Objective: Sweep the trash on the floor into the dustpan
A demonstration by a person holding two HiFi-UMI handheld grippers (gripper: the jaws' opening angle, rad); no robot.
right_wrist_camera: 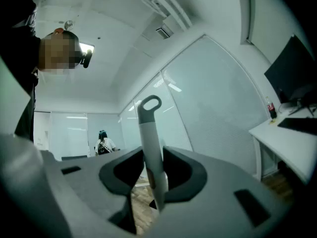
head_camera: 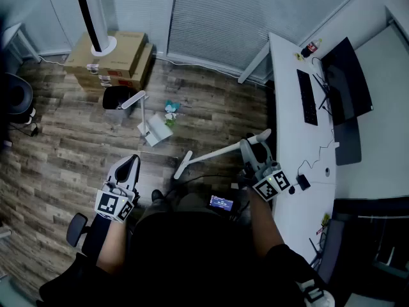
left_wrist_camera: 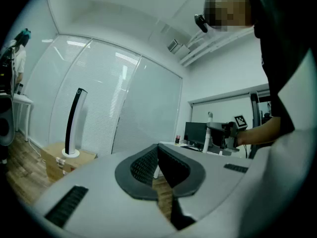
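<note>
My right gripper (head_camera: 248, 148) is shut on the white handle of a broom (head_camera: 211, 155). In the right gripper view the handle (right_wrist_camera: 150, 143) stands upright between the jaws, its loop end on top, and its long part slants down left to the floor. My left gripper (head_camera: 132, 164) is held level at the left, shut with nothing in it; the left gripper view shows its pads (left_wrist_camera: 146, 165) together. A white dustpan (head_camera: 153, 132) with a long handle lies on the wood floor ahead. Small bits of teal and white trash (head_camera: 170, 111) lie just beyond it.
A black bin (head_camera: 117, 98) stands left of the dustpan, with cardboard boxes (head_camera: 115, 57) and a tall tower fan (head_camera: 96, 18) behind it. A white desk (head_camera: 291, 120) with a monitor (head_camera: 345, 82) and keyboard runs along the right. Chairs sit at the far left.
</note>
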